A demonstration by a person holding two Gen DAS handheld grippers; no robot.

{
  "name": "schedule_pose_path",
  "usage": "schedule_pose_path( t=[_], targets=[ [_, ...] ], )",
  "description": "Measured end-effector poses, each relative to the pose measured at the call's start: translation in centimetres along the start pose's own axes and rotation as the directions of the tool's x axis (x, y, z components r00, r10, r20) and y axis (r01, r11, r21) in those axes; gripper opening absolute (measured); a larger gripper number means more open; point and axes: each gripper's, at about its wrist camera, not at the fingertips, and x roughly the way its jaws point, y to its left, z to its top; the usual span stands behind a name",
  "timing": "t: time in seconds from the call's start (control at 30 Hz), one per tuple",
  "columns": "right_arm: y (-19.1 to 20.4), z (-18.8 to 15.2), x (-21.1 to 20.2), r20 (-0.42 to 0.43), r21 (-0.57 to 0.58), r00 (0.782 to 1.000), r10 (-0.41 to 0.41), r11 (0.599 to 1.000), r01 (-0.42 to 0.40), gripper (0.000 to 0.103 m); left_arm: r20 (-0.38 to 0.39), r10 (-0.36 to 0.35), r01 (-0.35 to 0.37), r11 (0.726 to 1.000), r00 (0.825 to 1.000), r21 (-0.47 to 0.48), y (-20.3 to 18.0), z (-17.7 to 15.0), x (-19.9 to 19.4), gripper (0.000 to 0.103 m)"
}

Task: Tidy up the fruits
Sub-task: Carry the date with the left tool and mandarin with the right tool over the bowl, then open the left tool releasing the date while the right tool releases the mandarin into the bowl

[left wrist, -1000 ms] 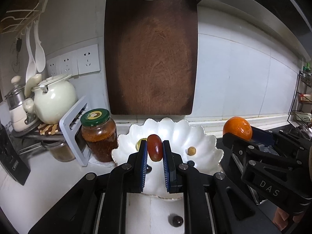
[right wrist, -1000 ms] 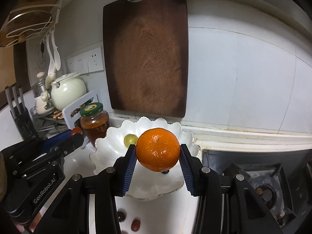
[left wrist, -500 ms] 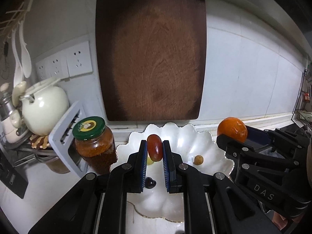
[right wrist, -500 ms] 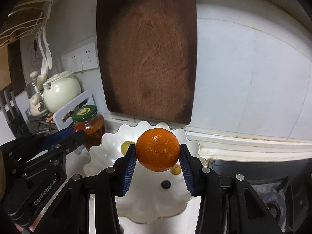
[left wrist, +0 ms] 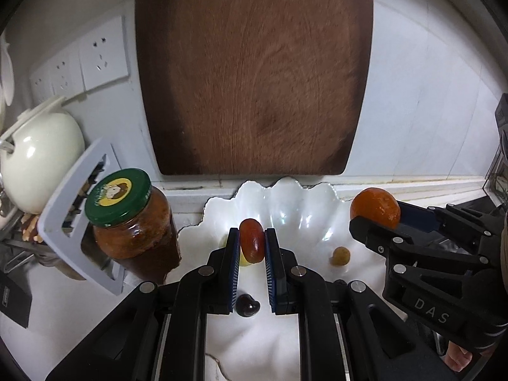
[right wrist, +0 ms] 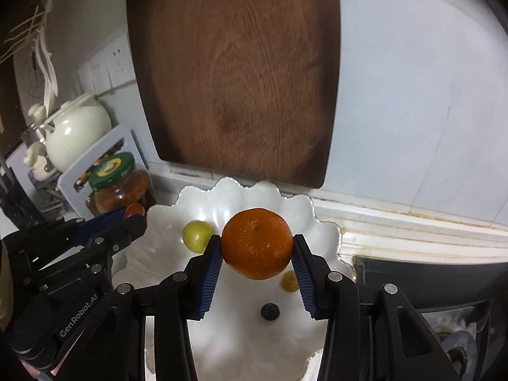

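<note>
My left gripper [left wrist: 251, 242] is shut on a small red oval fruit [left wrist: 251, 243], held above the white scalloped dish [left wrist: 285, 203]. My right gripper [right wrist: 256, 249] is shut on an orange [right wrist: 256, 243] over the same dish [right wrist: 241, 193]. In the dish lie a green fruit [right wrist: 197, 235], a small yellow fruit [right wrist: 289, 281] and a dark berry [right wrist: 270, 311]. In the left wrist view the yellow fruit [left wrist: 340, 256] and a dark fruit [left wrist: 247, 305] lie in the dish, and the right gripper [left wrist: 377, 219] with the orange [left wrist: 375, 207] shows at the right.
A dark wooden cutting board [left wrist: 254, 70] hangs on the wall right behind the dish. A jar with a green lid [left wrist: 131, 222] stands left of the dish, beside a white rack [left wrist: 76, 216] and a cream teapot [left wrist: 38, 162]. A stove top [right wrist: 444, 301] lies to the right.
Both grippers have moved forward and down towards the dish, each still holding its fruit. The dish and cutting board look larger and nearer.
</note>
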Motion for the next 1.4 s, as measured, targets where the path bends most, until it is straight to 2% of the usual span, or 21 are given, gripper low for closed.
schedule_pose_path(
  t=[0.4, 0.83, 0.9, 0.93, 0.97, 1.03, 1.4],
  targets=[
    [-0.6, 0.4, 5.0, -0.101, 0.002, 0.995, -0.006, 1.000, 0.006, 0.045, -0.150, -0.017, 0.016, 1.000, 0.989, -0.006, 0.7, 0.1, 5.7, 0.016],
    [-1.2, -0.4, 8.2, -0.184, 0.010, 0.983, -0.006, 1.000, 0.008, 0.046, -0.259, -0.035, 0.028, 0.999, 0.965, -0.029, 0.5, -0.9, 8.8, 0.017],
    [-1.2, -0.5, 8.3, -0.192, 0.010, 0.981, -0.005, 1.000, 0.007, 0.046, -0.266, -0.032, 0.026, 0.999, 0.963, -0.026, 0.4, -0.9, 8.9, 0.023],
    [-1.3, -0.5, 8.4, -0.197, 0.010, 0.980, -0.002, 1.000, 0.004, 0.048, -0.271, -0.031, 0.025, 0.999, 0.962, -0.027, 0.5, -0.9, 9.1, 0.028],
    [-1.3, -0.5, 8.4, -0.199, 0.009, 0.980, -0.002, 1.000, 0.004, 0.049, -0.271, -0.033, 0.025, 0.999, 0.962, -0.032, 0.5, -1.0, 9.0, 0.038],
    [-1.4, -0.4, 8.1, -0.187, 0.006, 0.982, -0.011, 1.000, 0.013, 0.057, -0.264, -0.020, 0.011, 0.999, 0.964, -0.034, 0.6, -0.9, 9.0, 0.039],
    [-1.7, -0.3, 6.0, -0.155, 0.002, 0.986, -0.067, 0.998, 0.068, 0.058, -0.242, 0.028, -0.040, 0.998, 0.970, -0.045, 0.9, -0.3, 6.9, 0.045]
  ],
)
